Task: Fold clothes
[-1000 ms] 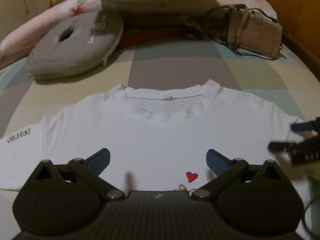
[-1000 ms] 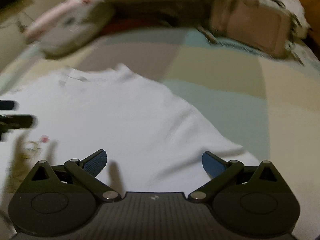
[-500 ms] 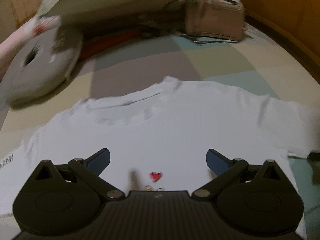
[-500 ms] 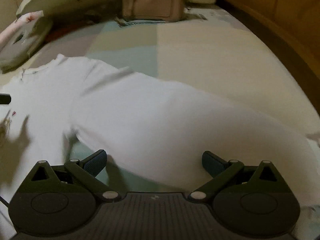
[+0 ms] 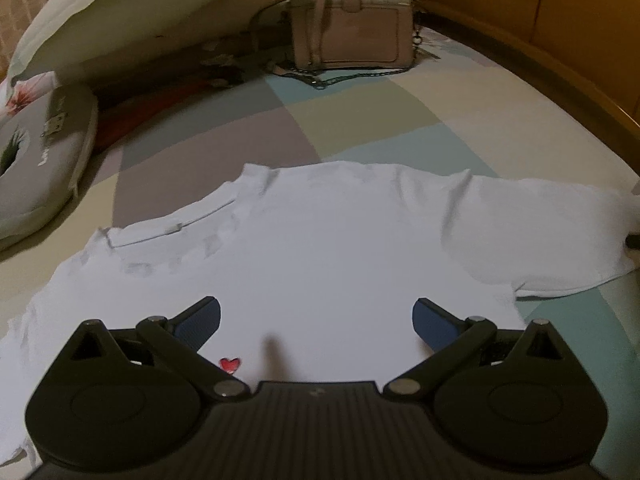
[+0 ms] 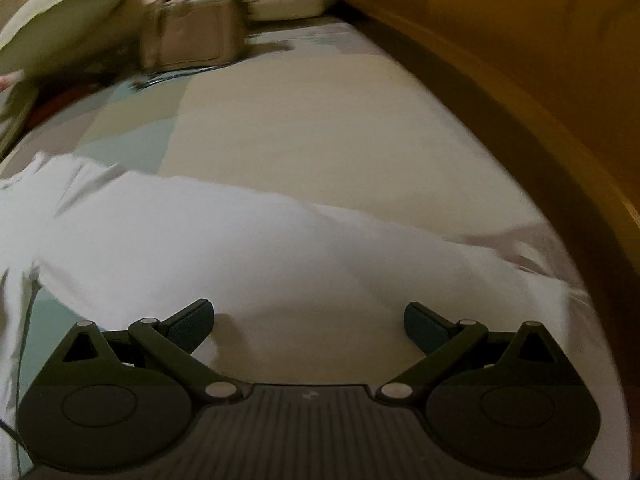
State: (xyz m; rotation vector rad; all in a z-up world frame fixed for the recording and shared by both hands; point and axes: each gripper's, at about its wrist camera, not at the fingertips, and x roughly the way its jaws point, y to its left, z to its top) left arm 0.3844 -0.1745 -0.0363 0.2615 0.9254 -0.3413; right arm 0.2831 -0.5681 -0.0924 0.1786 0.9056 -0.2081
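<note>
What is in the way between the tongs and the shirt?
Nothing visible. The left tongs hang open right over the white shirt, and the right tongs hang open over its sleeve. The bag and the cushion sit farther back on the bed, off the shirt.
</note>
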